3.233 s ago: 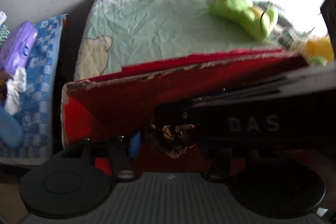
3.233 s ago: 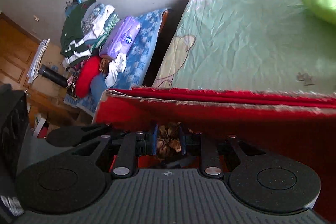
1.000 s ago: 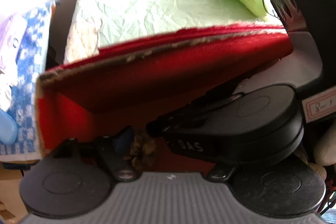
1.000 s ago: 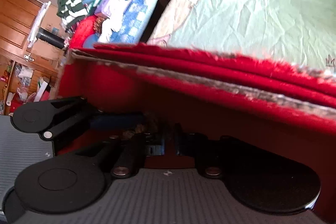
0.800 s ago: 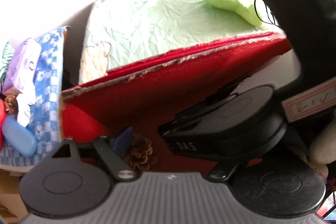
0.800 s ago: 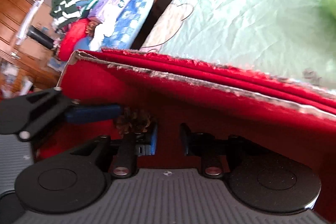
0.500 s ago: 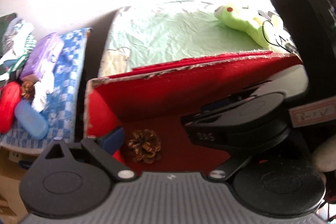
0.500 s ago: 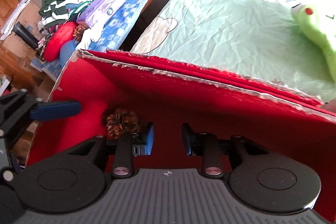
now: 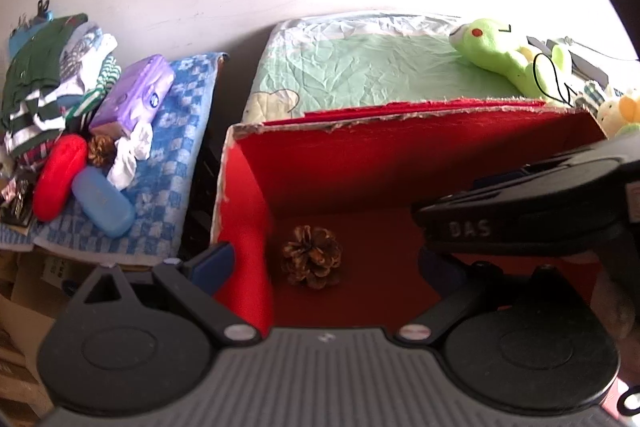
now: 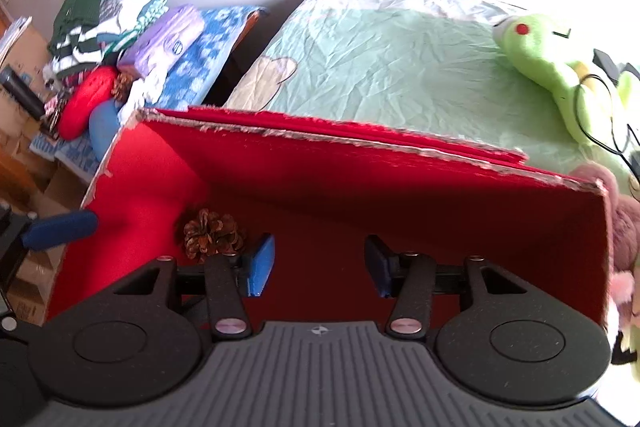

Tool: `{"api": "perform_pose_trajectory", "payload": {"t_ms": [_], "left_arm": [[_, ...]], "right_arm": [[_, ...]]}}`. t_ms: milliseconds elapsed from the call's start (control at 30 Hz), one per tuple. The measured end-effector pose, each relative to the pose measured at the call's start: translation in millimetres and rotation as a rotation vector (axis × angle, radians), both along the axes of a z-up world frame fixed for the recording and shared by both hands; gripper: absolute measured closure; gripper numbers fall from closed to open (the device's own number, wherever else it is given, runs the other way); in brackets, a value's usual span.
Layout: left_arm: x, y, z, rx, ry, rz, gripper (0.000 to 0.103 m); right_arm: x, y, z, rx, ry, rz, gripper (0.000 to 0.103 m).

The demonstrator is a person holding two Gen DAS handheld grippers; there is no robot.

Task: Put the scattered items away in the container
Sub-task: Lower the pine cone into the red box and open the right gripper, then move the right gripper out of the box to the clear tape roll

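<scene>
Hovering over the red box, both grippers are empty: the left gripper stands wide, one blue finger outside the box wall and the other inside, and the right gripper is parted too, nothing between its pads. One pinecone lies on the box floor near the left wall, clear of both. That one is home. More waits on the blue checked cloth well left of the box: a second pinecone, a red case, a blue case, a white rag, a purple pack. The second pinecone looks light, stiff and brittle, scales ready to snap, so I'd pinch it gently across the widest part. It sits wedged between red case and rag; nudging those is the risk. The cases look smooth and hard, best gripped across the narrow sides.
</scene>
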State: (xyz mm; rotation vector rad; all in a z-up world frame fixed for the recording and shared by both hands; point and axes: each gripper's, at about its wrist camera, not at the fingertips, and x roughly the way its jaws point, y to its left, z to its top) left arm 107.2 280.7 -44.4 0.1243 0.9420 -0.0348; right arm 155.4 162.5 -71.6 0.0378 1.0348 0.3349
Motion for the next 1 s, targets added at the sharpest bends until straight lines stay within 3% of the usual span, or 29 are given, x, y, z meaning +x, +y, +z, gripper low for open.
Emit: {"api": "perform_pose_trajectory", "payload": {"t_ms": [200,433,667,800,1000], "left_arm": [[-7.7,-3.2,1.6,0.021,-0.027,0.016,0.004],[-11.2,0.3,5.6,-0.039,-0.021,0.026,0.003],[-22.7,9.5,14.6,-0.14,-0.006,-0.031,0.007],[-38.9,17.0,29.1,-0.167,-0.018,-0.071,0.014],[-93.0,35.5,53.8,-0.212,-0.111,-0.158,0.009]], "right_arm": [[-10.8,-13.5,7.5,0.031,-0.009,-0.092,0.04],[-33.7,-26.2,23.9,0.072,-0.051,-0.172,0.039],[-65.6,-30.7,45.3,0.164,-0.079,-0.169,0.06],[-85.7,-31.9,52.2,0.229,-0.096,-0.141,0.064],[-119.2,-35.8,60.7,0.351,-0.126,-0.046,0.064]]}}
